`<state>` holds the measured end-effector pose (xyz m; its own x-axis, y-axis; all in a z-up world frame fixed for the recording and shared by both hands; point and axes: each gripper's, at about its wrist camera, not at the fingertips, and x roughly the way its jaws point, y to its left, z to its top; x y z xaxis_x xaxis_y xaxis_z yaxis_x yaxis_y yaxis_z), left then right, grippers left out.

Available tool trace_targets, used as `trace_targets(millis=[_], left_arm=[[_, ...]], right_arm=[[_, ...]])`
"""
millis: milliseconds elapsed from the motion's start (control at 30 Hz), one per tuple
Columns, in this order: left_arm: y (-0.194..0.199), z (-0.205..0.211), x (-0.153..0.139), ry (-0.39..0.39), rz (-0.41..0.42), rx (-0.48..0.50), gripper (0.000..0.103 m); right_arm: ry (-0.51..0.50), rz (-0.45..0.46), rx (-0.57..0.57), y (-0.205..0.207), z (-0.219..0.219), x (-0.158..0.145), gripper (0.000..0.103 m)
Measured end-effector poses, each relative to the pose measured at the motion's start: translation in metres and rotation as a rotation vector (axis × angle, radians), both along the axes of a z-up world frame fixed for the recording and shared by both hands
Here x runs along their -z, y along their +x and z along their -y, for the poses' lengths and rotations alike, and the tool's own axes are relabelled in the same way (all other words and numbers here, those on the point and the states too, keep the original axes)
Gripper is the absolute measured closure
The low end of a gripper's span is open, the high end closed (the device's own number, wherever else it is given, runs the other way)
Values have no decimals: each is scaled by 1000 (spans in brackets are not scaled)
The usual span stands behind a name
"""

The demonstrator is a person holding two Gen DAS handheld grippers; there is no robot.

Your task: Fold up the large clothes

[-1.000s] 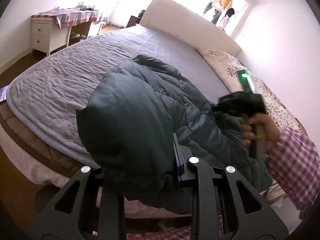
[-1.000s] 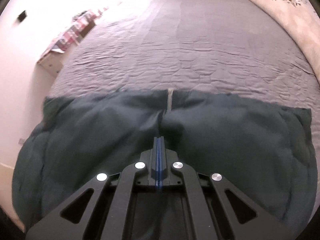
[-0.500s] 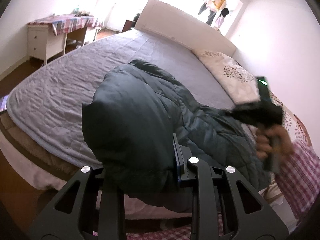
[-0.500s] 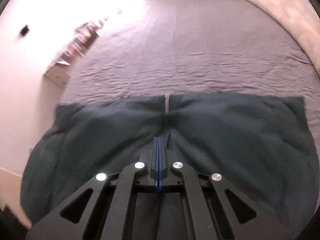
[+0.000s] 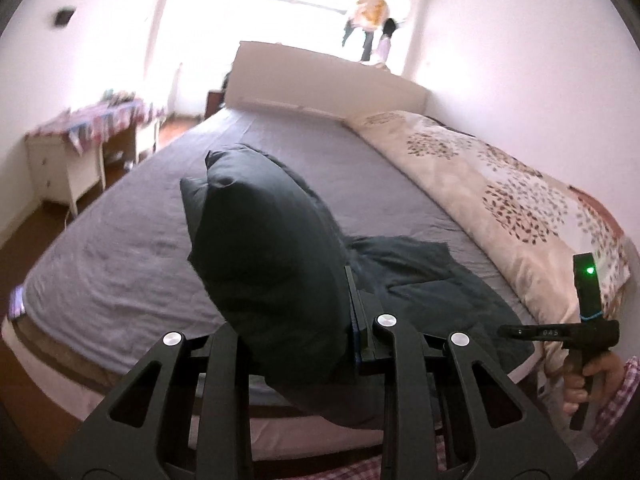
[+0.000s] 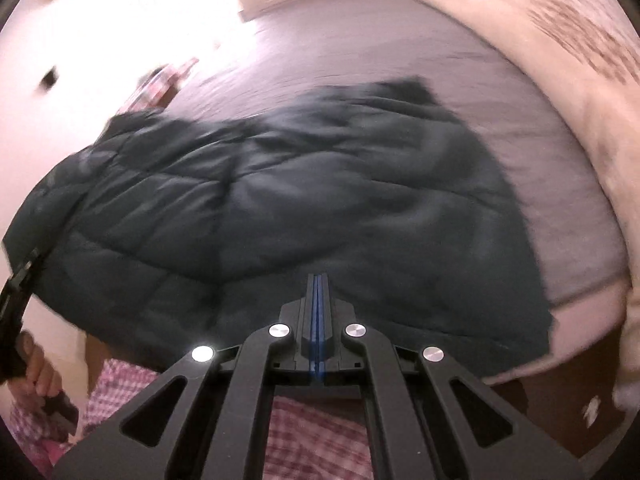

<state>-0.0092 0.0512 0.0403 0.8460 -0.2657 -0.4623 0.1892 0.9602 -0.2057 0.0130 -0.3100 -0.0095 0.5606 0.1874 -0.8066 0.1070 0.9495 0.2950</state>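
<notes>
A dark green padded jacket [image 6: 288,216] lies spread across the near edge of the bed [image 5: 120,232], its hem toward the near right corner. One thick fold of it is lifted, pinched between the fingers of the left gripper [image 5: 296,320]. The right gripper [image 6: 317,312] hovers over the jacket's near edge with its fingers pressed together on nothing. A cream flowered duvet [image 5: 500,184] is piled along the bed's right edge. A white desk [image 5: 68,152] stands off the left edge.
</notes>
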Motion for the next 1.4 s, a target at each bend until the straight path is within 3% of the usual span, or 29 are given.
trace_targets(millis=[133,300,500,633,767,933,1067,1233,1333,1400], left_arm=[[-6,34,-22,63,54,57,80],[-11,88,-42,147,109,159,80],[-16,159,-48,206,152,306,80],[-23,210,-35,254,167,425,80],[-26,261,-3,286,112,552,80],[-27,297,38,339,50,651,79],[-27,313,63,358,-6,703,77],[-25,329,89,367,-58,727,75],[-29,335,98,396,-55,732,73],[-32,336,101,410,-53,731,73]], right_arm=[[75,-25,100,-11,38,26,100],[102,-40,84,-2,39,53,100],[223,-26,76,-7,52,68,103],[329,-28,83,-12,65,77,103],[472,-32,96,-13,79,90,103],[615,-31,116,-19,92,99,103],[676,39,191,-45,126,91,103],[576,103,355,-84,174,70,101],[553,158,357,-89,181,43,101],[533,207,281,-78,174,11,101]])
